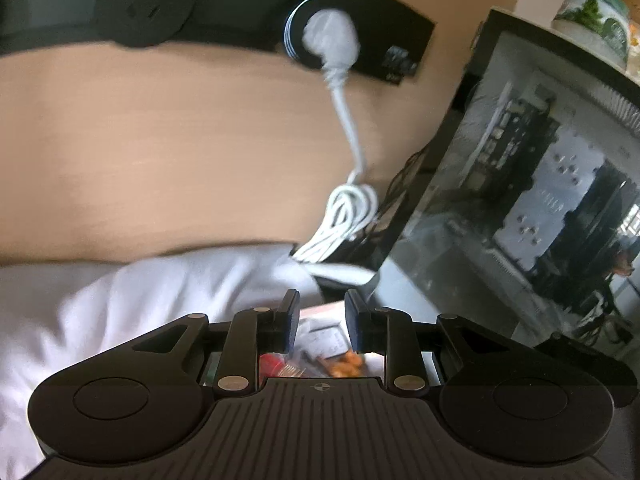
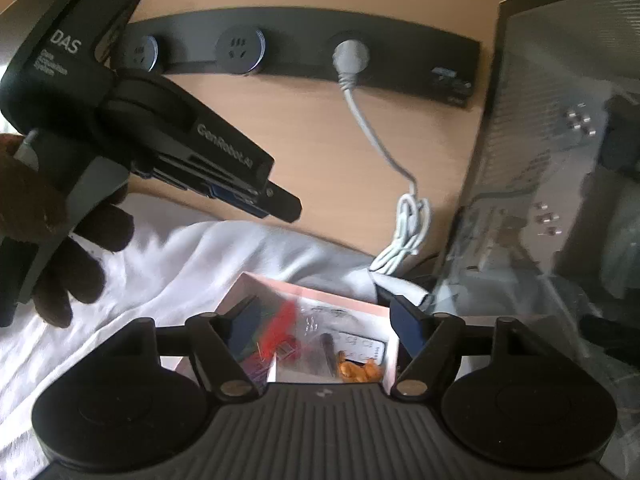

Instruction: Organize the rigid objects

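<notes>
1. A white cloth [image 2: 192, 256] lies rumpled over the near part of the wooden worktop [image 1: 180, 140], and a pale pink box [image 2: 320, 300] sits on it, open on top.
2. Behind, a black socket strip [image 2: 400, 68] runs along the worktop, with a white plug [image 2: 352, 56] in it and its white cable [image 2: 404, 232] trailing to a bundled loop beside the box.
3. On the right stands a computer case [image 1: 520, 184] with a clear side panel, close beside the box; a green-lidded jar [image 1: 596, 16] sits on top of it.
4. The right wrist view looks straight into the box: two compartments, with red bits [image 2: 280, 328] near the divider and orange pieces [image 2: 358, 368] on the right.
5. Only that view shows the left hand-held gripper [image 2: 280, 204] from the side, gripped by a dark-gloved hand [image 2: 68, 264] above the cloth, clear of the box.
6. The left wrist view shows just a sliver of the box contents, blurred.
7. The left hand-held gripper's fingers stand only a little apart, with nothing between them.
8. The right hand-held gripper [image 2: 324, 328] stands wide open over the box, holding nothing.
</notes>
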Available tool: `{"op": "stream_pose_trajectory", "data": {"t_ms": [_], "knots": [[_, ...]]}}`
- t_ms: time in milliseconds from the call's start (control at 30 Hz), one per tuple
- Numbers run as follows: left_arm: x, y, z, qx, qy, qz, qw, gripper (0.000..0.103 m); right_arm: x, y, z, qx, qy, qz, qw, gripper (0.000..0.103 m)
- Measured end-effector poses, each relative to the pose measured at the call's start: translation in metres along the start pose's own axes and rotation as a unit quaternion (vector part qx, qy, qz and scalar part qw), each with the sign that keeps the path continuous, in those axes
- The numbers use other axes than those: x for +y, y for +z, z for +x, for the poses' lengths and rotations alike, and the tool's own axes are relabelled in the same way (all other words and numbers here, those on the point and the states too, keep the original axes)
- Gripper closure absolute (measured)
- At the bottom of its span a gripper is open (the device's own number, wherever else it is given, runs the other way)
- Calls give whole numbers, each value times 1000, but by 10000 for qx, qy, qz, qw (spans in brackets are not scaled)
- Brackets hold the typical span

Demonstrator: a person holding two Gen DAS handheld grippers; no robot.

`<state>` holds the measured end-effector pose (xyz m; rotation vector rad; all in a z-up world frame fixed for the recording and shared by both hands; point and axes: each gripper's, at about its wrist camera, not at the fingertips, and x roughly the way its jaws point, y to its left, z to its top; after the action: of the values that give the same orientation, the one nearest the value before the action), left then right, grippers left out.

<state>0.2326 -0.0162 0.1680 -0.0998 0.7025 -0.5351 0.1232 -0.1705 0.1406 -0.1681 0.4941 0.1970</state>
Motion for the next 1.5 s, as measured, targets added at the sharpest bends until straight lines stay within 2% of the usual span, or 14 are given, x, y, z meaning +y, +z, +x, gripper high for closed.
{"op": "stream_pose_trajectory", "data": {"t_ms": [167,367,467,667,933,1100,1133,1167,1233,1300,1500], "knots": [[12,-18,-5,-8,259,-113,9996,76,1,-10,5,213,130,89,9996,31],[14,-58,-20,94,638,45,9979,76,4,-33,-1,452,86,277,9986,31],[13,-90,-36,169,886,88,9959,76,6,-52,-13,545,-23,496,9973,31],[11,-166,-66,383,992,123,9942,76,11,-97,-28,911,-308,794,9922,31],[3,-246,-80,554,1171,-385,9908,76,29,-151,-23,1607,-335,1155,9796,31],[-25,-280,-68,351,1508,-608,9861,74,37,-173,-28,1505,-235,584,9866,31],[-32,-286,-68,140,1662,-583,9843,74,36,-179,-28,1487,-268,502,9872,31],[-38,-290,-68,59,1749,-636,9825,72,33,-184,-27,1516,-337,471,9867,30],[-47,-294,-65,-118,1834,-680,9806,65,24,-192,-31,1261,-145,657,9897,29],[-55,-296,-57,-262,1933,-514,9795,64,19,-195,-29,1114,31,595,9920,27],[-72,-295,-32,-520,2290,-222,9718,63,8,-193,-19,888,445,663,9928,12]]}}
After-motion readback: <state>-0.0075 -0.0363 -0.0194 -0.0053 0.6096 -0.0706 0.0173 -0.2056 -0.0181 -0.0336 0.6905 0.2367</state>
